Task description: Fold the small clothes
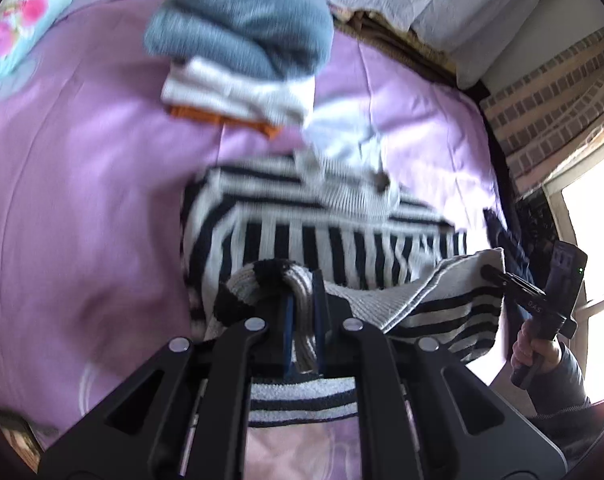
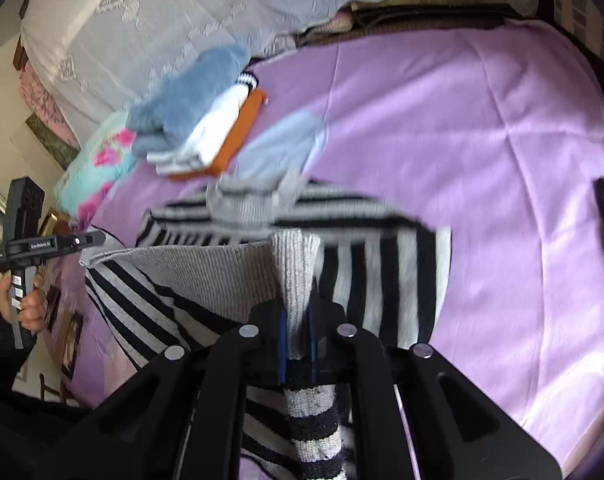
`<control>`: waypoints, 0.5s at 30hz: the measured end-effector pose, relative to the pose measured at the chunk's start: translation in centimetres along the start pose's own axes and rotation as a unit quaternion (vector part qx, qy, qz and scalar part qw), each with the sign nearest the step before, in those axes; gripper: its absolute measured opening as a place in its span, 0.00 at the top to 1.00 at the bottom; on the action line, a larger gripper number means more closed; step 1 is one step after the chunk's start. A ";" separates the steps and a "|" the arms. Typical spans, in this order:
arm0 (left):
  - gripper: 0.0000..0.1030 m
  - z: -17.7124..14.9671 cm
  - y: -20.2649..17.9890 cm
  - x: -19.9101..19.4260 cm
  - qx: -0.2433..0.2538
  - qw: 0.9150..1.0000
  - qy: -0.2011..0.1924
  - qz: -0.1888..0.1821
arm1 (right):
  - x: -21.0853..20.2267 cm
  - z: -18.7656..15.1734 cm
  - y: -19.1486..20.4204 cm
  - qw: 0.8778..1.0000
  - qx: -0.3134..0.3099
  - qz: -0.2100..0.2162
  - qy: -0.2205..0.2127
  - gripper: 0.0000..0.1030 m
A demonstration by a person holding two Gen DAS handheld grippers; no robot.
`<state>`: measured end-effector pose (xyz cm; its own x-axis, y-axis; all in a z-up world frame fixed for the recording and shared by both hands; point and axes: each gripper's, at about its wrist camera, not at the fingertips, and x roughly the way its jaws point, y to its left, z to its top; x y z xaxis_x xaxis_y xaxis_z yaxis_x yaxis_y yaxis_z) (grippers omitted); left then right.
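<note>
Pinching ribbed knit edges, the left gripper (image 1: 302, 320) and right gripper (image 2: 298, 332) clamp a black-and-white striped sweater (image 1: 333, 240) above the smooth purple bedspread (image 1: 82, 200).

Two close tool-mounted views, shared bedspread (image 1: 82, 200).

daylight from window (image 1: 593, 240), blown out | motion blur mid-frame | fisheye bending, dark corners | soft shadows
</note>
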<state>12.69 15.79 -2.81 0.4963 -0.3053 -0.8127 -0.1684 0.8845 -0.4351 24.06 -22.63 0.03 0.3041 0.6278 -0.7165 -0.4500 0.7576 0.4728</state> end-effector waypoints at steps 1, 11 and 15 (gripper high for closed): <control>0.92 1.2 0.0 0.3 -0.001 1.000 -0.004 0.000 | 0.2 0.8 -0.3 1.000 0.007 0.003 -0.007 0.92; 0.86 7.3 2.7 8.2 -0.032 0.998 0.044 0.032 | 7.8 5.2 -4.5 0.998 0.048 -0.036 0.022 0.92; 0.82 7.2 4.2 10.2 -0.062 0.995 0.074 0.012 | 10.1 4.0 -6.0 0.995 0.065 -0.056 0.045 0.92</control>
<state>23.18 18.91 -10.16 0.3622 -0.3407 -0.8676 -0.2866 0.8450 -0.4515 33.13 -20.12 -7.98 0.2679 0.5241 -0.8084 -0.3036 0.8423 0.4454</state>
